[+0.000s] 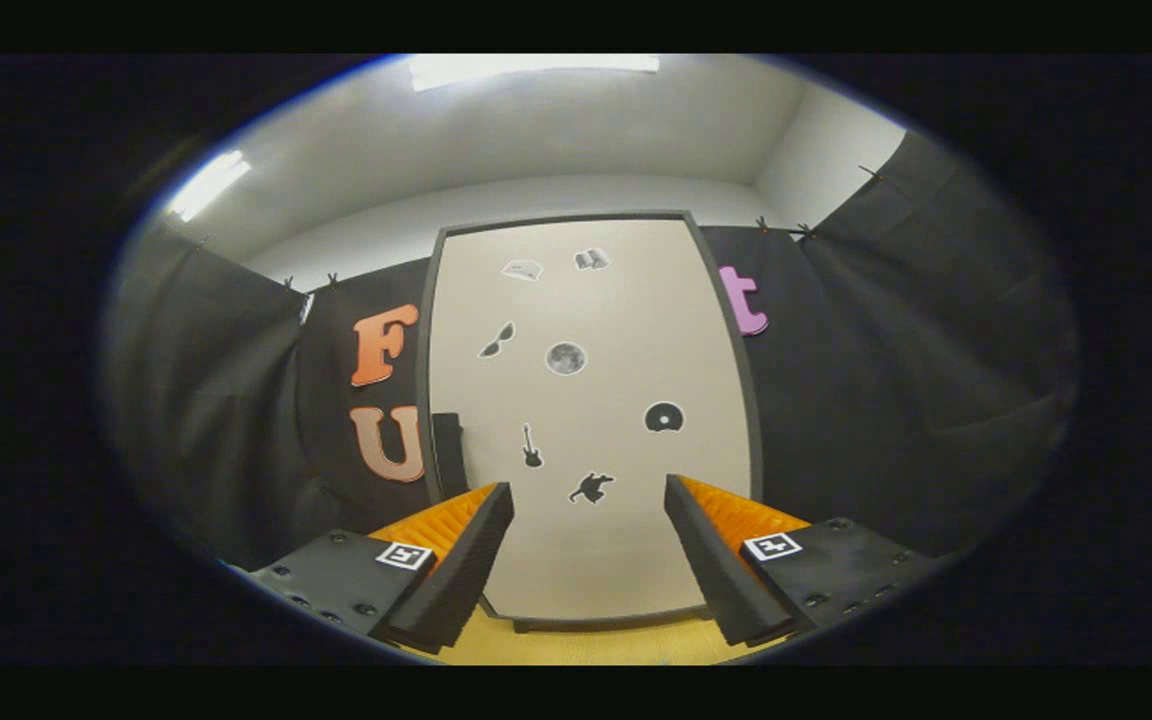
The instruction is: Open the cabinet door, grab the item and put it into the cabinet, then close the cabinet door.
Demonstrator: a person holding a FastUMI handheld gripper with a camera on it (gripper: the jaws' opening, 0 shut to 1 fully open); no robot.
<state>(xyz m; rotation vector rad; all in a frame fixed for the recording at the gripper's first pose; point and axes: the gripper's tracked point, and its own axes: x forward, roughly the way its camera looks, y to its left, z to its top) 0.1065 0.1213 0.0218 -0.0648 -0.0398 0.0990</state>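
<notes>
A tall cabinet stands straight ahead, its cream door (591, 400) shut inside a dark grey frame. Several small black-and-white stickers dot the door. A dark vertical handle (449, 452) sits at the door's left edge, just above the left fingertip. My gripper (588, 500) is open, its two fingers spread wide with nothing between them, pointing at the lower part of the door and a short way off it.
The cabinet rests on a yellow wooden surface (576, 645) seen below the fingers. Black cloth walls (896, 400) close in on both sides. A white ceiling with light panels is overhead.
</notes>
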